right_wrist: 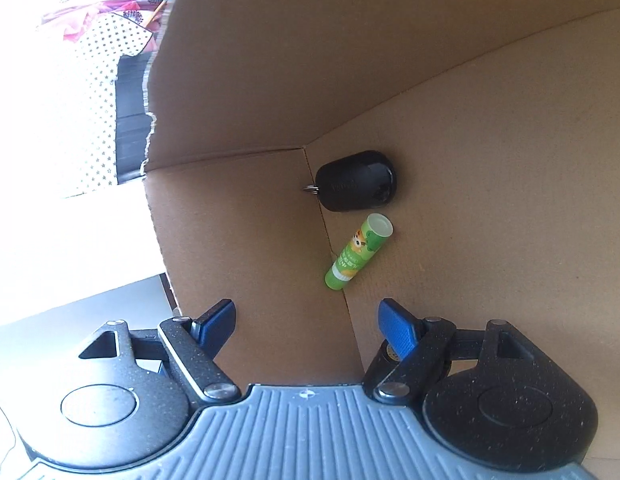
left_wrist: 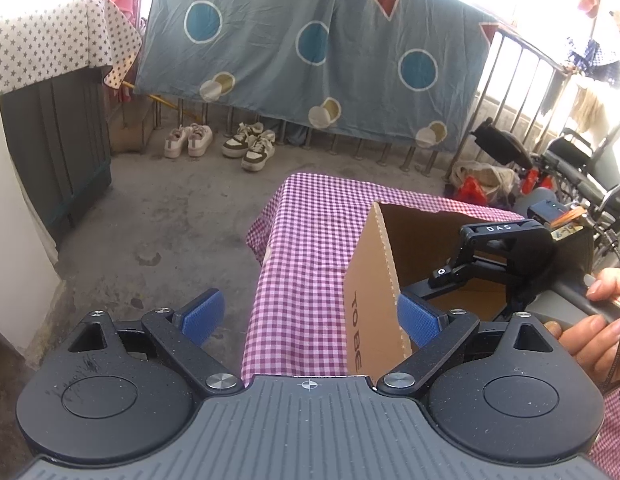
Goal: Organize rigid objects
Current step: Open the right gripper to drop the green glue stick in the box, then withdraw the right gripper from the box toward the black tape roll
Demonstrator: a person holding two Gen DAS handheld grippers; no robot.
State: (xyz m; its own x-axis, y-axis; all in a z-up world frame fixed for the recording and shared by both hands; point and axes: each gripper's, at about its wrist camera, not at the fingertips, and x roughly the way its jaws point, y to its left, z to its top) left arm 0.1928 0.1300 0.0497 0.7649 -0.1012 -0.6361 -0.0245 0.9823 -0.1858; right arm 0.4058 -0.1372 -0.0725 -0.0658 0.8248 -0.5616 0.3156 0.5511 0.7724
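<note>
The green glue stick [right_wrist: 358,253] is seen just above the open, empty right tongs [right_wrist: 306,322], its capped end tilted to the upper right, inside the box [right_wrist: 489,200].

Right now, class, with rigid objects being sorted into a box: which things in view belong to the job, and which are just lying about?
Part of the job:
- cardboard box
- green glue stick, inside it
- black key fob, inside it
- right gripper, open, empty
- left gripper, open

Just lying about:
- two pairs of shoes
- hanging patterned sheet
- wheelchair
</note>
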